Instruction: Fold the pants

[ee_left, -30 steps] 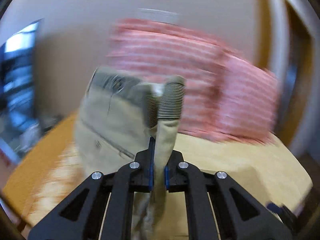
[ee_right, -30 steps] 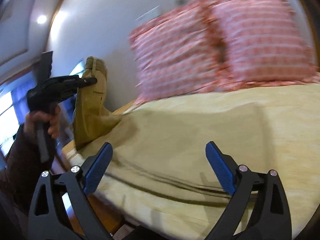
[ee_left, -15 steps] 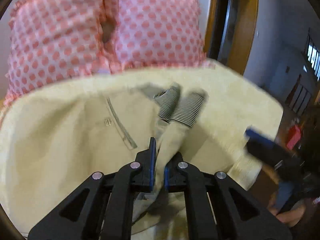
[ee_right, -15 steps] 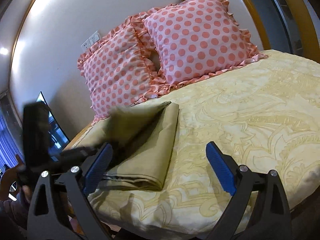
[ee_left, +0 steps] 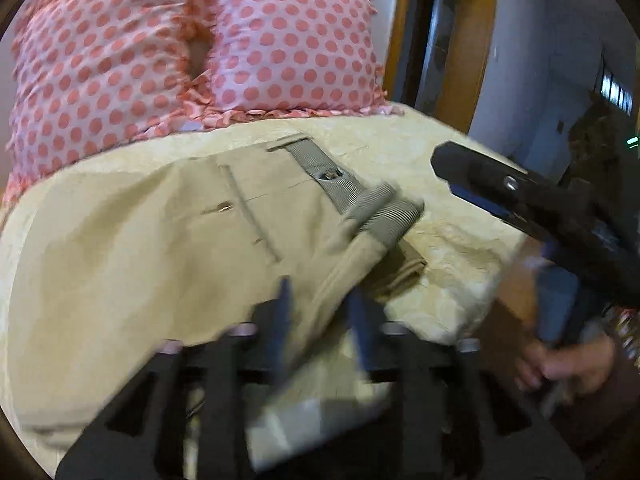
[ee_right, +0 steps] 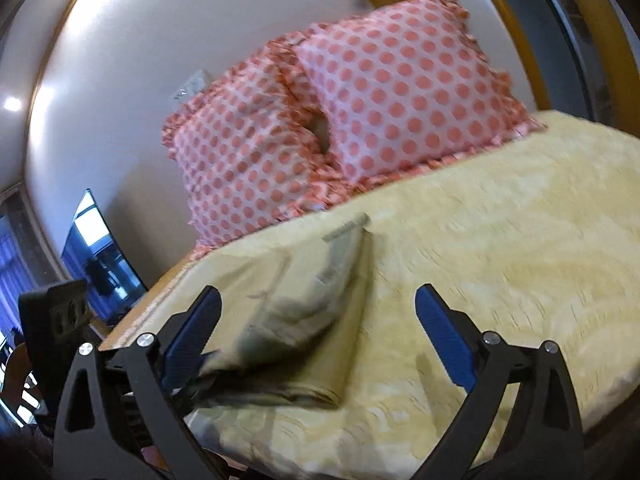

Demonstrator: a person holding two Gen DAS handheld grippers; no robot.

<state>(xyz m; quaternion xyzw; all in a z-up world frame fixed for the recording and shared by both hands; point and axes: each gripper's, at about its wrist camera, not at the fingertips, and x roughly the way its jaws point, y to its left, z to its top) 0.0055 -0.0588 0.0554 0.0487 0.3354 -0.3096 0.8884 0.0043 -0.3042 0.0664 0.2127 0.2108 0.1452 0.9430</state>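
The khaki pants [ee_left: 168, 240] lie folded on the yellow bedspread [ee_right: 500, 240] near the bed's left front corner, with the grey ribbed cuffs [ee_left: 384, 216] on top. They also show in the right wrist view [ee_right: 304, 304]. My left gripper [ee_left: 320, 312] has its jaws parted a little around a pant leg that lies between them; the view is blurred. My right gripper [ee_right: 316, 336] is wide open and empty, low over the pants' near edge. It also shows in the left wrist view [ee_left: 520, 200].
Two pink polka-dot pillows [ee_right: 340, 120] lean against the white wall at the head of the bed. A dark screen [ee_right: 96, 252] stands to the left. A wooden door frame [ee_left: 464, 52] is at the right. The bedspread stretches wide to the right of the pants.
My left gripper carried the pant legs down onto the bed and its jaws have parted from shut. The pants now lie folded flat. My right gripper stayed open and moved closer.
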